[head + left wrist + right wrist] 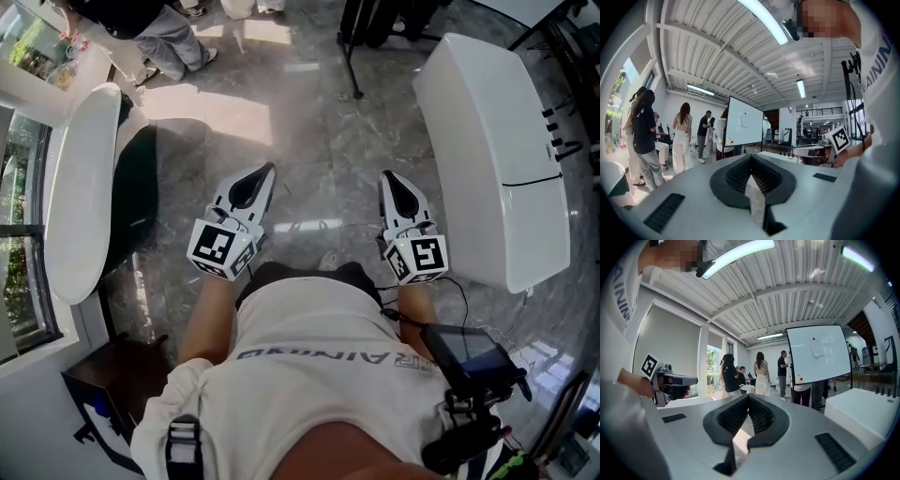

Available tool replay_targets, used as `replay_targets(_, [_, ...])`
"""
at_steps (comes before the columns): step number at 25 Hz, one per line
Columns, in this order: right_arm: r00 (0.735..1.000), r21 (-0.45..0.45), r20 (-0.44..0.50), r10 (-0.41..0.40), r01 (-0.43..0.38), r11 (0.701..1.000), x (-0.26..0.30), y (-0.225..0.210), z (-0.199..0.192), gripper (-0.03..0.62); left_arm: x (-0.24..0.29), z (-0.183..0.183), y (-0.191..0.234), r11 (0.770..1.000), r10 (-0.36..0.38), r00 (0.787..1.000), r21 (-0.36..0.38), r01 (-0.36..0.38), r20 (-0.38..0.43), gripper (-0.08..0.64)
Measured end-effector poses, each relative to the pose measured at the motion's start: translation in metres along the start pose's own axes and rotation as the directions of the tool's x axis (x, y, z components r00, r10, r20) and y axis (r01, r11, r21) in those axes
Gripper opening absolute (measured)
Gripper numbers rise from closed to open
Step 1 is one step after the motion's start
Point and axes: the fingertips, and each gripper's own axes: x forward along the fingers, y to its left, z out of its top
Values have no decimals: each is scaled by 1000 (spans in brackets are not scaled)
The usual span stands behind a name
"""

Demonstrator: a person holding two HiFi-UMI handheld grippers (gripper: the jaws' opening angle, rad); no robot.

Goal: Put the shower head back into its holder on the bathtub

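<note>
Ahead of both grippers: whiteboard (818,355) and a group of people (761,373) across the grey marble floor (309,141). Black stand leg (352,66) ahead, between the 2. White oval shell (80,187) sits left of the left gripper (268,171). Bathtub (487,141) is white and boxy, just right of the right gripper (386,176). Small black fittings (559,131) on its far rim; can't pick out the shower head among them. Both grippers' jaws together, nothing held.

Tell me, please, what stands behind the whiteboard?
At least one person: dark trousers and a white top show below the whiteboard; the upper body is covered by the board.
</note>
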Motion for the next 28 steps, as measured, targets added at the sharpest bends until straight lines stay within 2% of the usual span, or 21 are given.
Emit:
replay_targets(4, [999, 14, -17, -33, 33, 999, -5, -39, -6, 12, 26, 1, -13, 1000, -3, 1000, -15, 3, 0, 17])
replay_targets(9, [997, 32, -38, -67, 68, 997, 16, -60, -13, 12, 66, -9, 6, 998, -39, 998, -43, 37, -41, 17])
replay_targets(12, [993, 44, -61, -104, 107, 993, 35, -79, -24, 12, 107, -15, 19, 995, -91, 995, -44, 89, -51, 17])
replay_targets(15, [984, 41, -71, -161, 164, 986, 52, -101, -22, 12, 151, -6, 29, 987, -162, 986, -11, 162, -41, 17])
replay_targets(18, [967, 36, -56, -249, 251, 967, 72, -121, -5, 12, 191, 9, 46, 969, -246, 968, 16, 247, -36, 17])
replay_targets(21, [944, 17, -48, -328, 329, 944, 94, -139, 9, 12, 226, 20, 65, 945, -325, 945, 11, 326, -26, 17])
replay_targets(25, [909, 30, -52, -413, 415, 909, 109, -161, 8, 12, 265, 11, 78, 916, -401, 915, 9, 402, -49, 17])
replay_targets(28, [882, 28, -73, -465, 468, 883, 102, -179, 6, 12, 295, 13, 73, 892, -452, 891, -18, 452, -47, 17])
